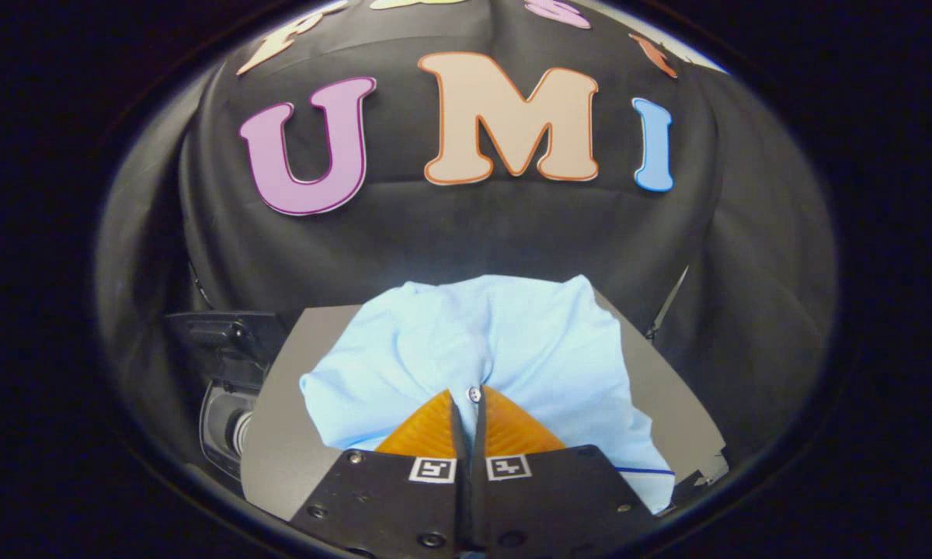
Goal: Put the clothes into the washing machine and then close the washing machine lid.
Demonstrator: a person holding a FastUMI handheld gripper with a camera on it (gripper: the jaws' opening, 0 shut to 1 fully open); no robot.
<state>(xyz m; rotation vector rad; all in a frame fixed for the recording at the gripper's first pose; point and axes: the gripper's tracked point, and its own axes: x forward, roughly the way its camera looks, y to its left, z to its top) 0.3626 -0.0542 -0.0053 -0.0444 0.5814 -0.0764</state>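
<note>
With its two fingers pressed together on a fold at the button placket, the gripper [470, 404] at bottom centre has the light-blue shirt [512, 349] pinched over the grey table [279, 404]. Next, I judge, comes carrying it to the dark washing machine [229, 373], lower left.

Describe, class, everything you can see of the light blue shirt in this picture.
The light blue shirt is a soft, thin-looking fabric garment, bunched and creased. A small button sits at a fold right at the fingertips. It hangs over the grey surface, covering much of it. The gripper has its fingers closed together, pinching a fold of the cloth.
</note>
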